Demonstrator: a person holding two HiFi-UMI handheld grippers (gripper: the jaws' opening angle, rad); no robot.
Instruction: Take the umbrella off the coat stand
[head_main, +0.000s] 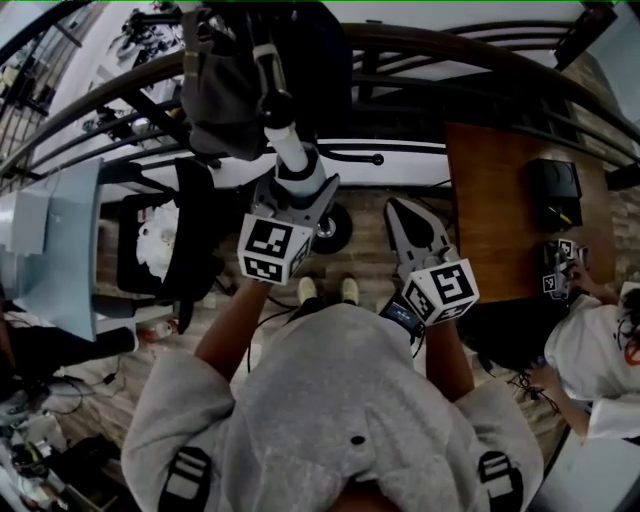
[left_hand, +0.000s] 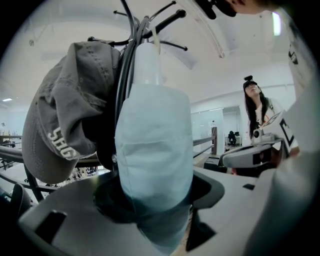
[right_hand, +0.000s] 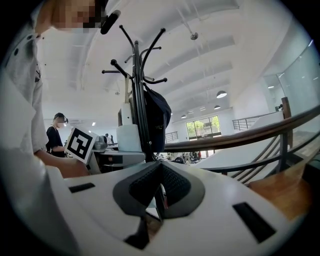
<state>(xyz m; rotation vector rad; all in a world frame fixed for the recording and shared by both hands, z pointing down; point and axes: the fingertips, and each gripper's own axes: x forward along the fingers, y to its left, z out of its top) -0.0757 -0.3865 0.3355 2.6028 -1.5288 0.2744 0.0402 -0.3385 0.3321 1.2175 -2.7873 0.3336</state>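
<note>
A pale blue folded umbrella (left_hand: 155, 150) with a white handle (head_main: 290, 150) hangs upright against the black coat stand (head_main: 265, 55), next to a grey cap (left_hand: 60, 125). My left gripper (head_main: 290, 185) is round it, and in the left gripper view the fabric fills the gap between both pads (left_hand: 107, 197) and touches them. My right gripper (head_main: 402, 212) hangs to the right of the stand, shut with nothing in it; its ribbed pads (right_hand: 172, 187) meet. The right gripper view shows the coat stand (right_hand: 140, 100), a dark cap (right_hand: 157, 117) and the umbrella (right_hand: 129, 137) ahead.
A curved black railing (head_main: 420, 50) runs behind the stand. A wooden table (head_main: 500, 200) with a black box is at the right, where another person (head_main: 600, 360) sits. A black chair (head_main: 190, 240) stands at the left. The stand's round base (head_main: 330, 228) is near my feet.
</note>
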